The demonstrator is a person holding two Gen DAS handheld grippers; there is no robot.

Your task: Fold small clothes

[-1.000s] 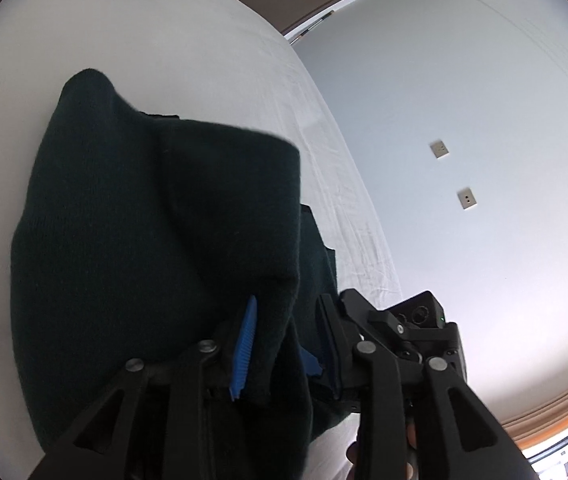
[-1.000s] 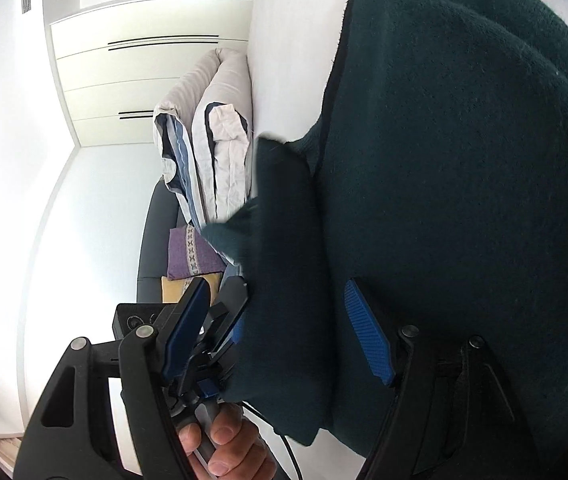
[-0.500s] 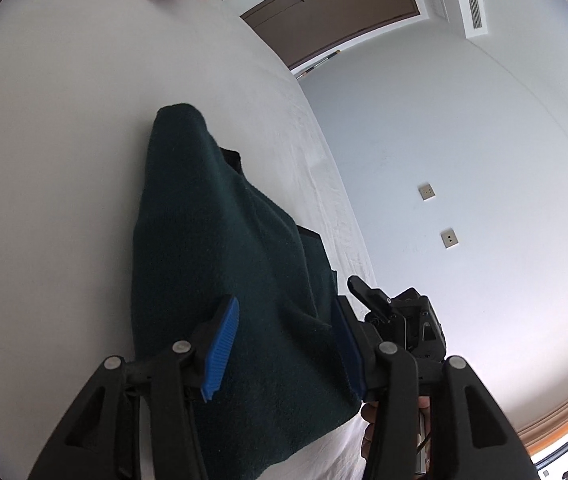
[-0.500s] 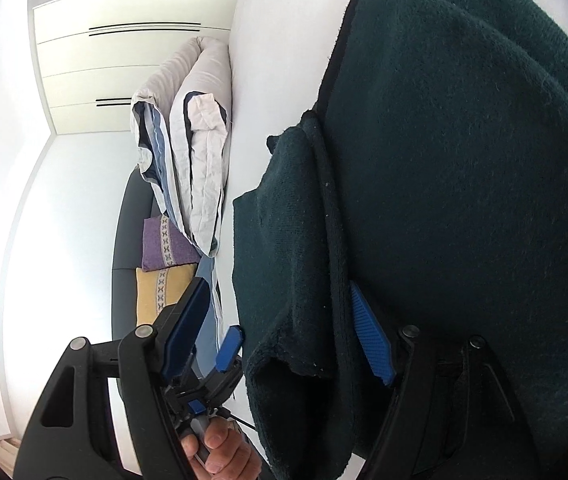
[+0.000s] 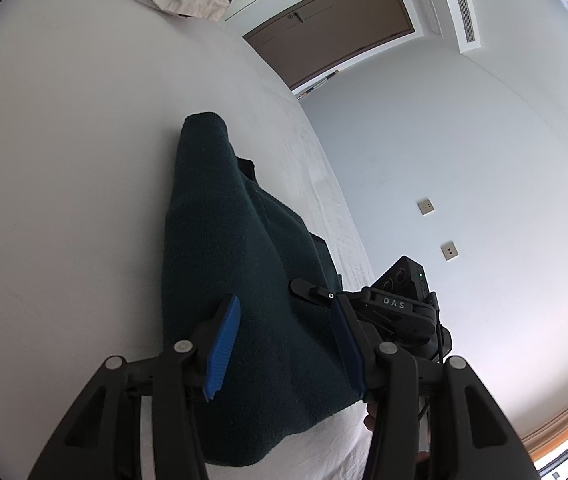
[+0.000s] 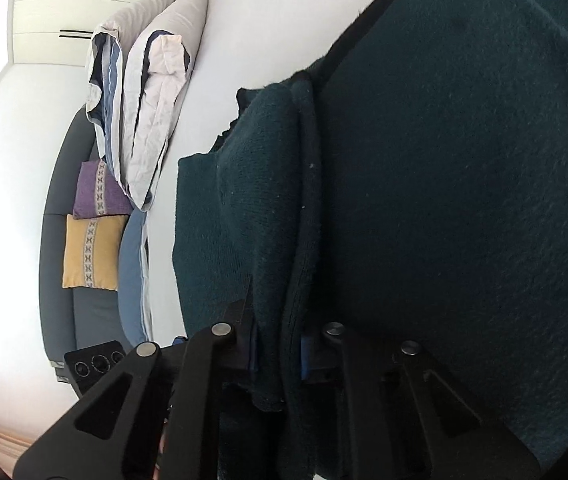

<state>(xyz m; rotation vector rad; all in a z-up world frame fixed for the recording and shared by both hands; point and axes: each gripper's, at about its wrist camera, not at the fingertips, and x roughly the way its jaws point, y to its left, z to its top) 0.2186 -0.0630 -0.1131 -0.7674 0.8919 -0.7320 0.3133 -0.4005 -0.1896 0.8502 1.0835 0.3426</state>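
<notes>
Mid-fold: right gripper (image 6: 277,356) closing on the sweater (image 6: 444,200) edge, left gripper (image 5: 284,348) released above it; next, draw the edge across.

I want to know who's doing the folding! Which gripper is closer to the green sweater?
Right. The right gripper is closing its jaws on a fold of the sweater, cloth between the pads. The left gripper hovers open above the sweater, its fingers not pinching it.
</notes>
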